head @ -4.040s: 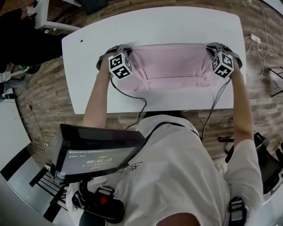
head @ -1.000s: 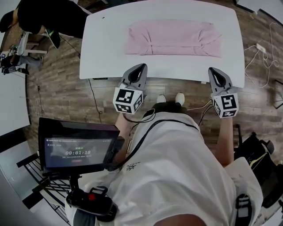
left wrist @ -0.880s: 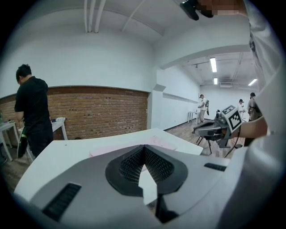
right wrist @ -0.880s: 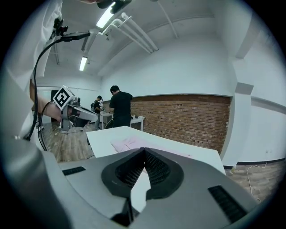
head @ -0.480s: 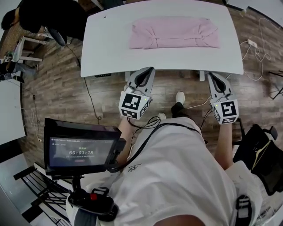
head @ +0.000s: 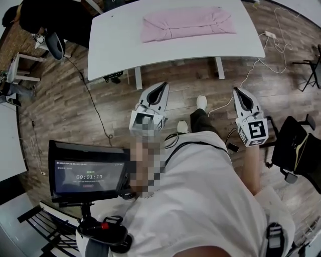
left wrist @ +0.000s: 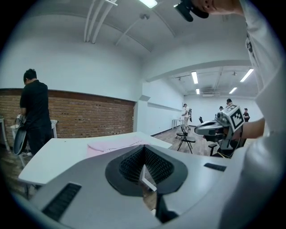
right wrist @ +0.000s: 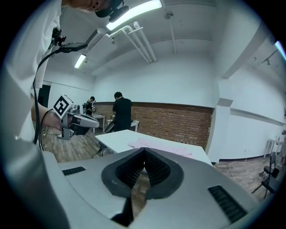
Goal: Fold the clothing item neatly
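The folded pink garment (head: 187, 23) lies as a flat band on the white table (head: 115, 47) at the top of the head view. It shows pale pink in the left gripper view (left wrist: 114, 145) and in the right gripper view (right wrist: 154, 145). My left gripper (head: 161, 87) hangs over the wooden floor, well short of the table, shut and empty. My right gripper (head: 236, 92) is likewise back from the table, shut with nothing in it. In both gripper views the jaws meet at the tip, left gripper (left wrist: 144, 147) and right gripper (right wrist: 144, 150).
A person in black (head: 50, 15) stands by the table's far left corner. A cable (head: 93, 115) and a power strip (head: 267, 35) lie on the wooden floor. A black chair (head: 300, 150) is at the right. A monitor (head: 88, 176) sits near me at the lower left.
Both grippers have drawn further back from the table, which now sits higher and smaller in the head view. The garment stays where it lay.
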### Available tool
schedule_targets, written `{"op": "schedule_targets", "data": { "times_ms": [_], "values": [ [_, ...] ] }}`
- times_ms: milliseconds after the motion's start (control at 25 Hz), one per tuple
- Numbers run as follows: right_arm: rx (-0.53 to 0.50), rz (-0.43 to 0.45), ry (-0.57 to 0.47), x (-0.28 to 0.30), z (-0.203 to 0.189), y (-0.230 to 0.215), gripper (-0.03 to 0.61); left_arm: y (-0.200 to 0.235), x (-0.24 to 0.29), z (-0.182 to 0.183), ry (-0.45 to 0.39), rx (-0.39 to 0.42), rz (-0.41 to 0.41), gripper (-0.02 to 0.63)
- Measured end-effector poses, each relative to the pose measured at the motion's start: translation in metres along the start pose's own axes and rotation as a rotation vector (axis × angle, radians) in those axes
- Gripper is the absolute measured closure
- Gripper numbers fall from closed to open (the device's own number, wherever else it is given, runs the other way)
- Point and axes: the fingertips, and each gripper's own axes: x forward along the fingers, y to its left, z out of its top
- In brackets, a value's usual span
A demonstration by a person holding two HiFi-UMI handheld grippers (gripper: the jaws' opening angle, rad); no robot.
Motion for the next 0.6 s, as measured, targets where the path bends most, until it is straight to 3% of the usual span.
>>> {"op": "schedule_targets", "data": {
  "times_ms": [320,480,600],
  "values": [
    [0.019,-0.09,-0.067,-0.09,0.008,-0.011,0.575,-0.064,-0.031,-0.009,0.012,0.011,-0.064,0.612],
    [0.02,-0.082,-0.106,-0.125,0.007,-0.022,0.575,-0.106,-0.041,-0.004,0.004,0.031,-0.053,0.612],
    [-0.012,-0.028,-0.109,-0.149,0.003,-0.025,0.575,-0.143,-0.048,0.0,-0.004,0.031,-0.03,0.612]
  ]
}}
